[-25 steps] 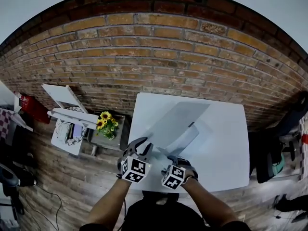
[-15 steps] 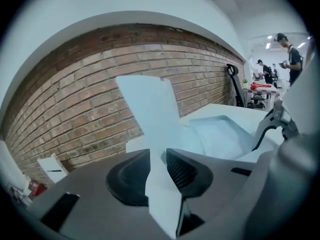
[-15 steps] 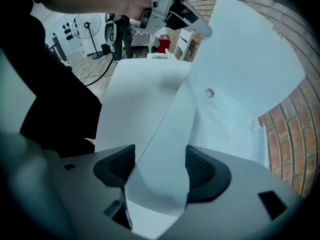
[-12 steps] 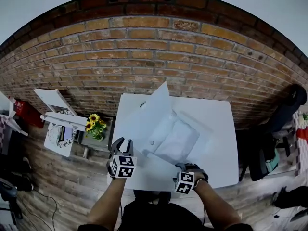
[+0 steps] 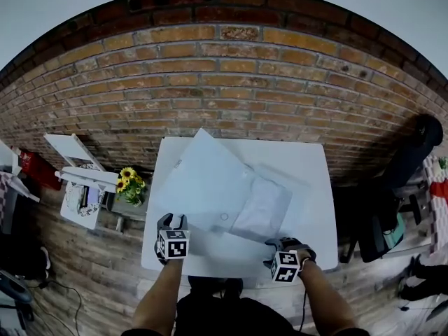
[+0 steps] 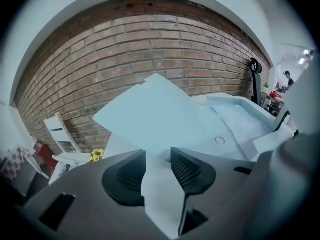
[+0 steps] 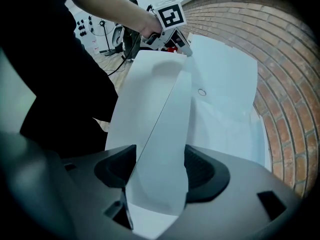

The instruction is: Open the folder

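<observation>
The translucent white folder lies spread open on the white table (image 5: 315,166). Its cover (image 5: 203,180) is swung out to the left, still slightly raised, and the inner side with papers (image 5: 262,205) lies to the right. A round snap (image 5: 224,217) shows near the fold. My left gripper (image 5: 172,220) sits at the cover's near-left corner; its jaws are opening and the pads (image 6: 187,171) press on nothing. In the left gripper view the cover (image 6: 155,109) rises just ahead. My right gripper (image 5: 283,247) hovers at the table's front right, jaws closing but wide apart, only white table beneath them (image 7: 160,166).
A brick wall (image 5: 231,75) runs behind the table. Left of the table stand a sunflower pot (image 5: 127,180) and a white folding rack (image 5: 73,159) on the wooden floor. A dark chair (image 5: 413,159) is at the right.
The cover swung up from the closed folder, over to the left and down. My left gripper sank toward the table's front left. My right gripper slid right along the front edge.
</observation>
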A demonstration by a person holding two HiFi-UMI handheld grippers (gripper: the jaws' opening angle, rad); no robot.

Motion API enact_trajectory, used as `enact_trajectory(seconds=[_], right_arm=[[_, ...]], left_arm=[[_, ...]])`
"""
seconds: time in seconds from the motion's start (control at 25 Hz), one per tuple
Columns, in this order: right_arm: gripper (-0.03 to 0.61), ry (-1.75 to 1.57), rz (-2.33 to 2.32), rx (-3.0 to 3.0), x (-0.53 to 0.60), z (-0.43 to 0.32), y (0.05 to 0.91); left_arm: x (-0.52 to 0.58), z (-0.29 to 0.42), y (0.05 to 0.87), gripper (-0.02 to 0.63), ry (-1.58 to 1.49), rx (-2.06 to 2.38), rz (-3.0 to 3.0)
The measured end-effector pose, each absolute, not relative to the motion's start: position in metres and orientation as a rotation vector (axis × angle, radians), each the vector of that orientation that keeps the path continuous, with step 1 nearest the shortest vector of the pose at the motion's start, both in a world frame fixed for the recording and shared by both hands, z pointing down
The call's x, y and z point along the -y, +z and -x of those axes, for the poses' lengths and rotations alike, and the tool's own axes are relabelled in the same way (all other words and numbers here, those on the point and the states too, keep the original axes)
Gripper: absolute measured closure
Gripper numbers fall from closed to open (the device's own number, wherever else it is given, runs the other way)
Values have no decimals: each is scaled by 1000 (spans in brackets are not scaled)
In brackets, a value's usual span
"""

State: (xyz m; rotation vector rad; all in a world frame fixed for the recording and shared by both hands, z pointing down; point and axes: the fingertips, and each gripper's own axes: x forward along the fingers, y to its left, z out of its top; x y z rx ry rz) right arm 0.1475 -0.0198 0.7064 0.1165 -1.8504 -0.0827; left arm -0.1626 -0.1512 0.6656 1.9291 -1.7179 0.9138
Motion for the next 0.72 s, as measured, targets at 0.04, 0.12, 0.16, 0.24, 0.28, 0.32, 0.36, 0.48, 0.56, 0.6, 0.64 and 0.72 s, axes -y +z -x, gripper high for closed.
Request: enact_trajectory(seconds=[0.04,0.12,0.16,0.24,0.28,0.32,0.36,0.48,0.56,0.6,0.64,0.72], right_arm=[[270,-84,-114,1853,20,-153,706],[270,-85,-109,1858,22,-161,705],[270,-86,-106,1858,23,-164,705],[272,-91,-106,1851,26,-169,705],[272,-95,-108,1846,27,-170,705],[272,-97,-114,1842,29,-170,704],[272,-92,-124,1841,31,-170,703],[273,-27,-170,1871,36,-163,697],[264,37,-203,1917,39,-153,690],[256,67,-222,1946,41,-147,686],[256,94,-244,1977,43,-140,681],[256,141,-304,2036,48,-128,669]], left_arm=[[150,161,671,445,914,1710,-1918],[149,158,682,442,912,1690,-1892],[149,157,688,440,913,1678,-1877],[150,156,699,437,909,1655,-1845],[150,156,703,437,900,1646,-1829],[151,156,707,437,885,1637,-1817],[151,156,709,437,868,1629,-1807],[157,155,698,436,820,1628,-1842],[162,153,683,437,790,1635,-1887],[164,152,676,437,777,1637,-1907],[166,151,669,437,767,1637,-1929],[167,146,654,440,754,1632,-1986]])
